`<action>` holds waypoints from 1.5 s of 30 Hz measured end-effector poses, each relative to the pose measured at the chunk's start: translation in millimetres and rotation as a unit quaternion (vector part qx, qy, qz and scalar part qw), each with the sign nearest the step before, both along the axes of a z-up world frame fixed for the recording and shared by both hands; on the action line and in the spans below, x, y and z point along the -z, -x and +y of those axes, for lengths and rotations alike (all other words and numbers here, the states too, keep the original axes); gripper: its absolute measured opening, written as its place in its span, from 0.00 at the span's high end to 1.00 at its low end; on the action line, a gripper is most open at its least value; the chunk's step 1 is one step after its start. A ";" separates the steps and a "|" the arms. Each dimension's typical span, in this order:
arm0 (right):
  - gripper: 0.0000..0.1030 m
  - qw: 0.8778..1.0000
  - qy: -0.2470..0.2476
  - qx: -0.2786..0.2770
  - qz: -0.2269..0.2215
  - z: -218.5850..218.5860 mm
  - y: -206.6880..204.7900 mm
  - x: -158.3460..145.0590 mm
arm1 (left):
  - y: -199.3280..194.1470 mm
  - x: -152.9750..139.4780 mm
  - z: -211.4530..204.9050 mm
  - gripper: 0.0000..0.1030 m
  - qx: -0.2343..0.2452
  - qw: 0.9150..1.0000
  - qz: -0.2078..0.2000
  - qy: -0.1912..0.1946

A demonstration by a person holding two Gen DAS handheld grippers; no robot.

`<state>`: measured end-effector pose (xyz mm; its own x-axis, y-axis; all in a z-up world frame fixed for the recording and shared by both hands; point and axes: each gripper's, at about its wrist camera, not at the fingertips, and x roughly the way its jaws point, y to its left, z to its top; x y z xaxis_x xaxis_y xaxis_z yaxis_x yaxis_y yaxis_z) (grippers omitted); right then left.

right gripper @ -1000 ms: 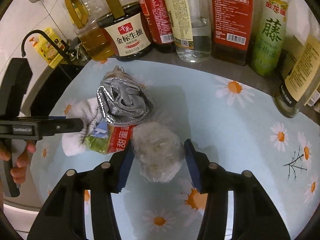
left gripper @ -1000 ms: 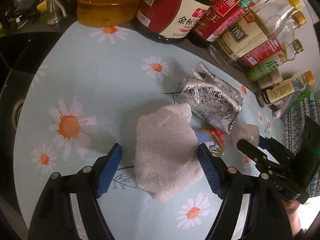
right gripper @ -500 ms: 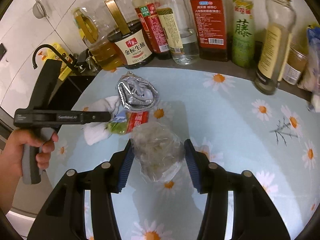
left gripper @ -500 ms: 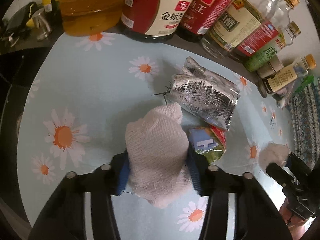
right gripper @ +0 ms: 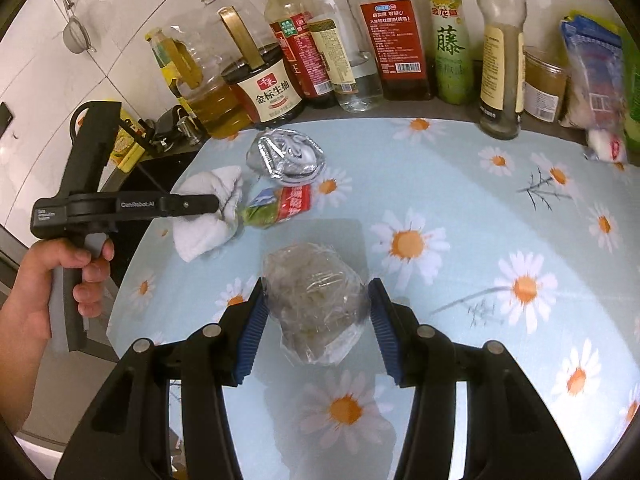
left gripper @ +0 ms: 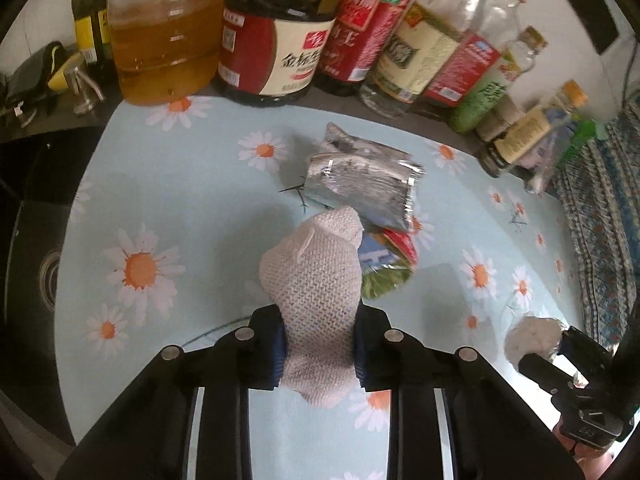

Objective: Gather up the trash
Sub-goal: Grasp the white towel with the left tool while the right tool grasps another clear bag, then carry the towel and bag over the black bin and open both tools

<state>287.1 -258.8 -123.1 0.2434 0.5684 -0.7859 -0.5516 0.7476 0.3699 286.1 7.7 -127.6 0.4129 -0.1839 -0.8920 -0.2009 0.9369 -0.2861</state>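
The left gripper (left gripper: 319, 352) sits at the lower centre of the left wrist frame, its two blue pads clamped on a white crumpled paper towel (left gripper: 316, 296). The pads are largely hidden behind the towel; only their outer edges show. The towel's lower end hangs below the fingers. Whether the towel touches the tablecloth (left gripper: 180, 184) cannot be told from this view.

The right gripper (right gripper: 318, 330) occupies the lower centre of the right wrist frame. Its two blue pads press against both sides of a clear plastic wad (right gripper: 316, 300). The contents of the wad are hard to make out. In the left wrist frame this gripper is cut off at the lower right edge, with the wad showing as a pale blur.

Two further trash items lie on the tablecloth, in the upper middle of each frame: one silver foil bag (left gripper: 362, 184) and one red-and-green snack wrapper (left gripper: 386, 264). The wrapper is partly hidden behind the towel in the left wrist frame, and the foil bag overlaps its far edge.

One hand (right gripper: 44, 292) is visible at the left edge of the right wrist frame, gripping the left gripper's handle.

A row of bottles (right gripper: 400, 40) stands along the far edge of the tablecloth. At least nine can be counted in the right wrist frame; several are cut off at the top, and the labels are blurred in the left wrist frame.
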 end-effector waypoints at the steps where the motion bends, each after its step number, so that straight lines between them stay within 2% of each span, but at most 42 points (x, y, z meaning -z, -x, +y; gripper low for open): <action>1: 0.51 1.000 -0.001 0.002 -0.002 0.0 6.0 -2.8 | 4.6 -4.7 -1.6 0.76 0.005 1.000 -0.005 -0.002; 5: 0.51 1.000 -0.002 0.008 -0.009 1.6 24.2 -11.2 | 25.3 -22.0 -7.6 0.76 0.025 0.999 -0.025 -0.011; 13: 0.51 1.000 -0.003 0.020 -0.021 8.2 63.3 -31.2 | 79.7 -46.9 -10.5 0.76 0.056 0.997 -0.053 -0.003; 24: 0.51 0.999 -0.015 0.041 -0.023 14.7 120.4 -44.4 | 154.8 -62.9 -19.1 0.76 0.093 0.993 -0.069 0.005; 33: 0.51 0.999 -0.012 0.046 -0.017 20.9 160.3 -41.9 | 203.7 -56.1 -25.5 0.76 0.120 0.991 -0.065 0.014; 45: 0.51 0.999 -0.011 0.046 0.001 30.1 199.1 -29.9 | 242.6 -32.8 -30.8 0.76 0.137 0.989 -0.041 0.033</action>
